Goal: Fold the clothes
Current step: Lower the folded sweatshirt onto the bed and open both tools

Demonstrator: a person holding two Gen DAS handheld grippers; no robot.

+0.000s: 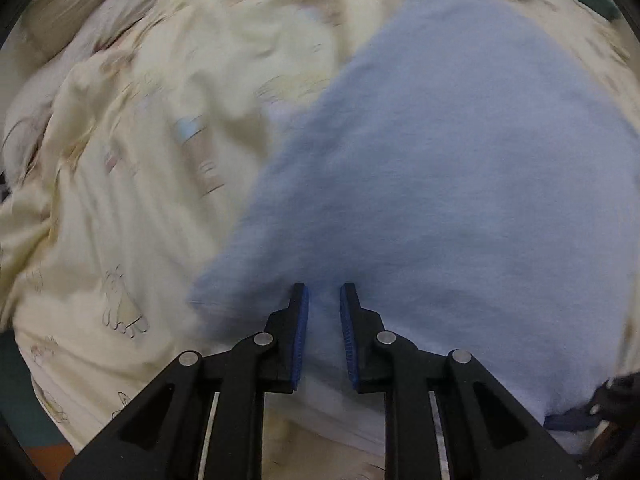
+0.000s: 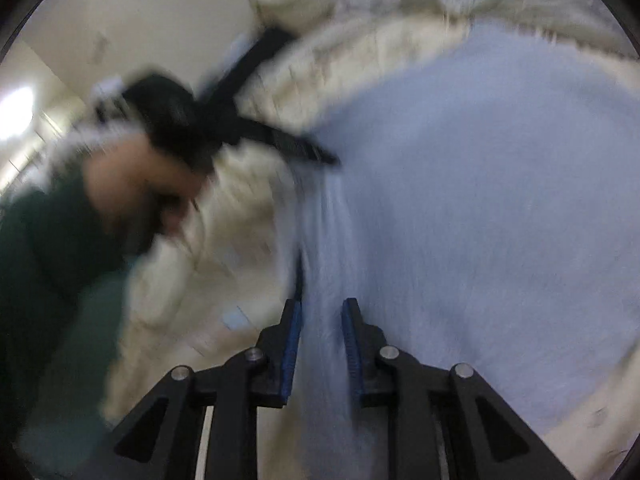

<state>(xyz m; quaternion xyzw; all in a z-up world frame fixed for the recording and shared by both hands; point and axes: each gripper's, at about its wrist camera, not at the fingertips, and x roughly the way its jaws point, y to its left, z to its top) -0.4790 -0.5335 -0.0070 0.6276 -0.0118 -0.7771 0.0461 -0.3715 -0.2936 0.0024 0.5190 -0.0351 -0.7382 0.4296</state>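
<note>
In the left wrist view, a cream printed bedsheet fills the left side, and a pale blue garment lies spread over it to the right. The left gripper hangs over the garment's near edge, jaws released, a gap between them. The right gripper likewise stands slightly parted over blue cloth, gripping nothing.

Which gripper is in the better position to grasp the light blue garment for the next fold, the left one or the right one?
Probably the right gripper: the light blue garment's edge runs up between its parted fingers. The left gripper hovers over flat cloth, slightly inside the garment's corner.
</note>
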